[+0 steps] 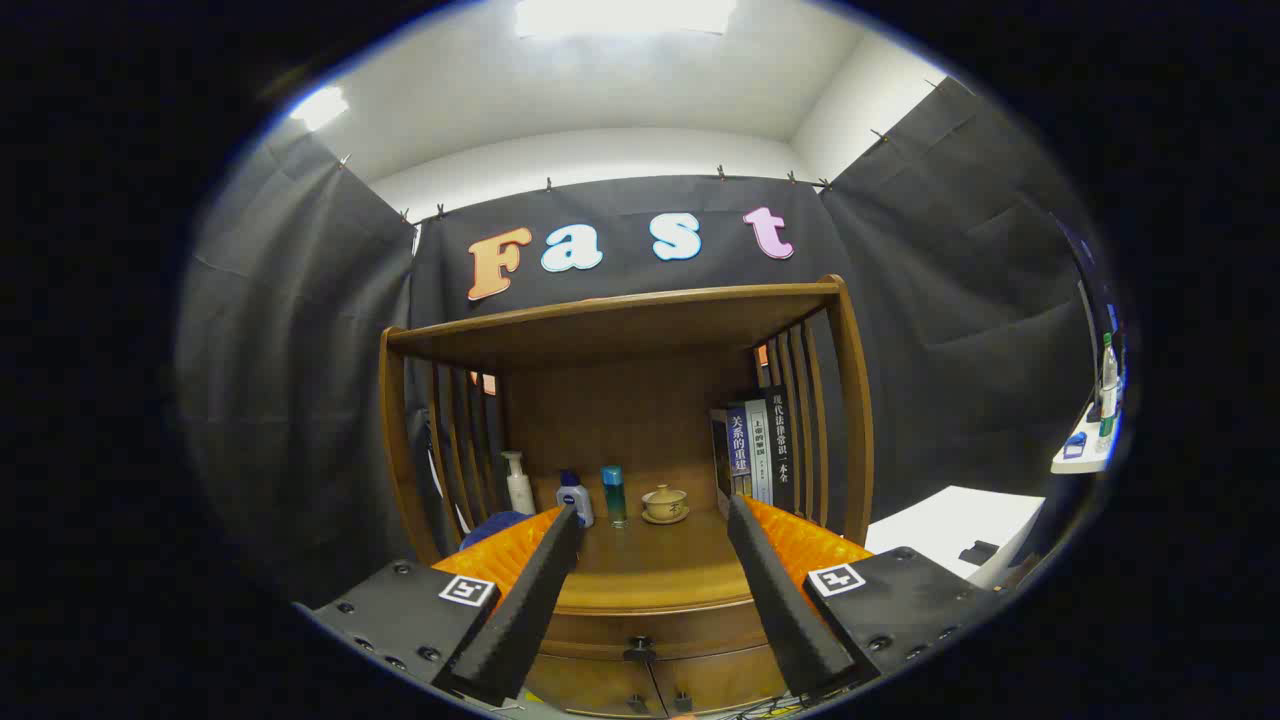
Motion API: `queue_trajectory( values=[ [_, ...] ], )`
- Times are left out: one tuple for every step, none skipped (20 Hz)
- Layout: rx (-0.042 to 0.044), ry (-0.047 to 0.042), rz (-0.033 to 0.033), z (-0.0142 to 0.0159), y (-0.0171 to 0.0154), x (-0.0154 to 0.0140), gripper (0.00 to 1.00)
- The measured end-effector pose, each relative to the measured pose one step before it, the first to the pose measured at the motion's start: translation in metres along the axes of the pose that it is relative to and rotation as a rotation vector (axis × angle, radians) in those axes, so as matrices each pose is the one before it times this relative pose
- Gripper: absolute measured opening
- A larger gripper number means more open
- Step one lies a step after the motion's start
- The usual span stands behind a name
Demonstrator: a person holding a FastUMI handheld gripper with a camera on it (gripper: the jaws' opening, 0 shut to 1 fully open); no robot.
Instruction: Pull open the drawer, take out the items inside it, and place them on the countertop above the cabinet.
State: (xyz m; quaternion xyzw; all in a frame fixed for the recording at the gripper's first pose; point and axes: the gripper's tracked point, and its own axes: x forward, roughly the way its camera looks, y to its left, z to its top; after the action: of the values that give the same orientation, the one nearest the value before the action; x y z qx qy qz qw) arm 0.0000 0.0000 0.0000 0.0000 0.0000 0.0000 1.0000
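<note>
While the wooden cabinet (620,330) fills the middle ground as a slatted-sided unit with an open shelf, its countertop (650,570) lies between and beyond the gripper (650,520) fingers. Below the countertop's front lip the drawer (640,630) sits closed, a wide brown front running crosswise, its dark knob (640,652) facing the fingers. At the back of the countertop stand books (755,450) upright to the right, then a pump bottle (518,483), a blue-capped bottle (575,497), a teal can (613,493) and a lidded cup (665,503) on a saucer. Gripper fingers are spread wide, holding nothing.
</note>
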Motion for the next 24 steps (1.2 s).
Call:
queue_trajectory(
  values=[
    [-0.00301,0.00300,0.00078,-0.00229,-0.00004,0.00034,0.98],
    [-0.00284,0.00590,0.00100,-0.00224,0.00001,0.00108,0.98],
    [-0.00212,0.00565,0.00010,-0.00154,-0.00002,0.00040,0.98],
    [0.00058,0.00128,0.00032,-0.00055,-0.00008,-0.00015,0.98],
    [0.00249,0.00143,0.00089,0.00008,0.00019,0.00057,0.98],
    [0.00316,0.00017,0.00057,-0.00025,-0.00040,-0.00017,0.98],
    [0.00191,-0.00173,-0.00056,0.00065,-0.00035,-0.00017,0.98],
    [0.00041,-0.00185,-0.00228,0.00102,-0.00117,-0.00048,0.98],
    [-0.00023,0.00067,-0.00229,0.00044,-0.00067,-0.00090,0.98],
    [0.00082,-0.00581,-0.00106,0.00137,-0.00049,-0.00096,0.98],
    [0.00199,-0.00926,-0.00189,0.00346,0.00031,-0.00028,0.98],
    [0.00205,-0.00735,-0.00143,0.00062,0.00000,-0.00076,0.98],
    [0.00204,-0.00248,-0.00107,0.00051,-0.00059,-0.00039,0.98],
    [0.00161,0.00108,-0.00043,-0.00148,-0.00018,-0.00026,0.98],
    [0.00148,0.00388,-0.00129,-0.00173,-0.00071,0.00012,0.98],
    [0.00231,0.00130,-0.00102,-0.00185,-0.00018,0.00156,0.98],
    [0.00329,-0.00152,-0.00086,0.00004,0.00052,0.00135,0.98],
    [0.00342,-0.00200,-0.00081,-0.00155,0.00081,0.00114,0.98],
    [0.00228,-0.00110,-0.00009,-0.00206,0.00046,0.00148,0.98],
    [0.00059,-0.00061,-0.00203,-0.00294,0.00031,0.00087,0.98],
    [-0.00022,0.00011,-0.00199,-0.00258,0.00052,0.00186,0.98],
    [-0.00200,-0.00014,-0.00044,-0.00399,0.00144,0.00204,0.98],
    [-0.00312,0.00250,0.00071,-0.00442,0.00135,0.00237,0.98],
    [-0.00354,0.00396,0.00103,-0.00483,0.00179,0.00257,0.98]
  ],
)
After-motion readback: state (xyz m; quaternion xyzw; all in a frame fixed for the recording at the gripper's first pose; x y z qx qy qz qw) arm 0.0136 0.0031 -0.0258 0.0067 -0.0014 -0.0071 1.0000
